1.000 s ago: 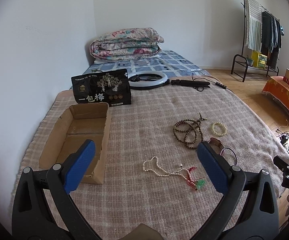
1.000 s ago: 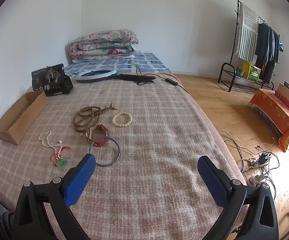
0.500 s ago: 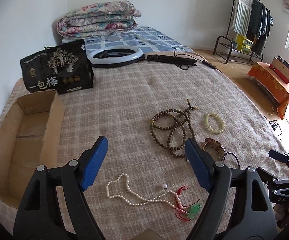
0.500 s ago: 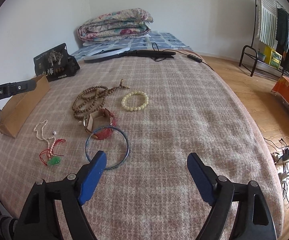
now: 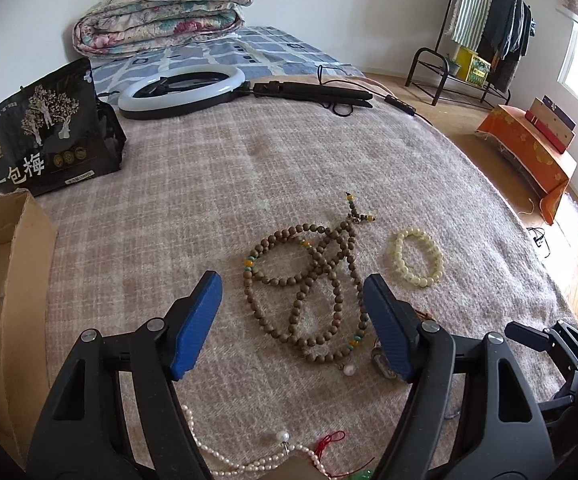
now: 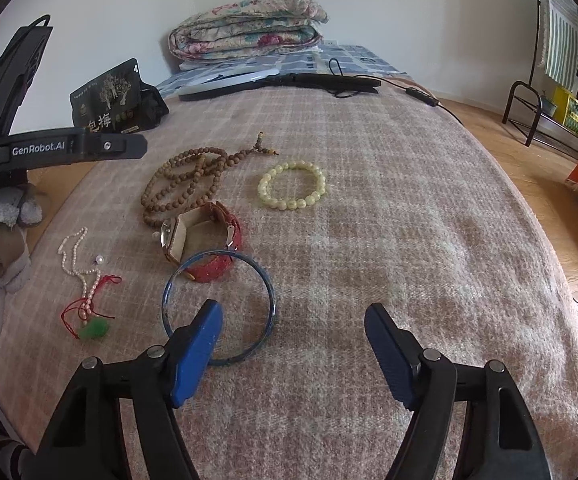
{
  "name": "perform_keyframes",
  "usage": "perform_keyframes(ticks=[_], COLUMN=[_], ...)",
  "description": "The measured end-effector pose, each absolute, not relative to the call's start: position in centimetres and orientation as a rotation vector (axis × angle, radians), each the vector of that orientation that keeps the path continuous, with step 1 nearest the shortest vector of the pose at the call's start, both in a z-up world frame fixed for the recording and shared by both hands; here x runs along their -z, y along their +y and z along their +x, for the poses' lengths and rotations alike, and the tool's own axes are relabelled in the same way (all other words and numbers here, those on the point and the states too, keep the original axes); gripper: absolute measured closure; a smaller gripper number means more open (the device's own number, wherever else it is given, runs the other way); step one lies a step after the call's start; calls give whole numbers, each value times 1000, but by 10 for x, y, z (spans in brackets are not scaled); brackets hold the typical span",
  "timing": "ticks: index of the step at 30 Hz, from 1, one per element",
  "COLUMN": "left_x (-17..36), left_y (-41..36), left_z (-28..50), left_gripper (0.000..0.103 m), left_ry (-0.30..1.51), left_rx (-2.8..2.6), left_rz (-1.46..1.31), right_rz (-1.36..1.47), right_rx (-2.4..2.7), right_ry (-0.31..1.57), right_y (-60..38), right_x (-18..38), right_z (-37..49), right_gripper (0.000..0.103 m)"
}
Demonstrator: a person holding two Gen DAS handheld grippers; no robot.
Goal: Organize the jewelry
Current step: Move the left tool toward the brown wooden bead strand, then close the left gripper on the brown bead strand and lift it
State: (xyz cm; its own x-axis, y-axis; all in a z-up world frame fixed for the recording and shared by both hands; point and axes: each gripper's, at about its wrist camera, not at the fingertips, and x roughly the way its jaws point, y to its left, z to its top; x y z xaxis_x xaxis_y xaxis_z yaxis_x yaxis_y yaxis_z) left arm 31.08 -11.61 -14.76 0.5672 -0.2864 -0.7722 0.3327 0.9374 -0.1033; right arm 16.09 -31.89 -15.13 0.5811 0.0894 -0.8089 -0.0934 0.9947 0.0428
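The wooden bead strand (image 5: pixel 313 280) lies limp just beside the yellow bracelet (image 5: pixel 418 258); both hand-held grippers, left (image 5: pixel 293 326) and right (image 6: pixel 293 354), are closing, empty. Light, floppy: pinch bunched loops.

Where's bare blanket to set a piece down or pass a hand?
Free: blanket right of the pale bead bracelet and blue bangle; also between black pouch and wooden bead strand. Crowded: strand, red-strap watch, bangle and pearl necklace cluster.
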Motion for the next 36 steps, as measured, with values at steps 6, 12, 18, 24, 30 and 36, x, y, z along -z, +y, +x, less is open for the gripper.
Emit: perform_keyframes(ticks=[6, 12, 18, 24, 30, 36], left_x=[163, 178, 189, 203, 211, 209], left_y=[-125, -133, -143, -154, -148, -149], left_z=[326, 338, 349, 352, 366, 364], left_gripper=[27, 25, 23, 10, 5, 31], left_ry=[943, 988, 1021, 1024, 1096, 1080], left_rx=[367, 358, 345, 307, 295, 286], left_rz=[35, 29, 37, 119, 79, 82], right_rz=[47, 26, -41, -69, -109, -115], right_rx=[-185, -214, -222, -233, -226, -218], right_ry=[893, 890, 894, 906, 949, 984], right_y=[-318, -310, -296, -287, -278, -278], right_x=[145, 146, 148, 153, 165, 175], right_z=[152, 158, 166, 174, 185, 191], right_gripper=[5, 0, 0, 0, 0, 0])
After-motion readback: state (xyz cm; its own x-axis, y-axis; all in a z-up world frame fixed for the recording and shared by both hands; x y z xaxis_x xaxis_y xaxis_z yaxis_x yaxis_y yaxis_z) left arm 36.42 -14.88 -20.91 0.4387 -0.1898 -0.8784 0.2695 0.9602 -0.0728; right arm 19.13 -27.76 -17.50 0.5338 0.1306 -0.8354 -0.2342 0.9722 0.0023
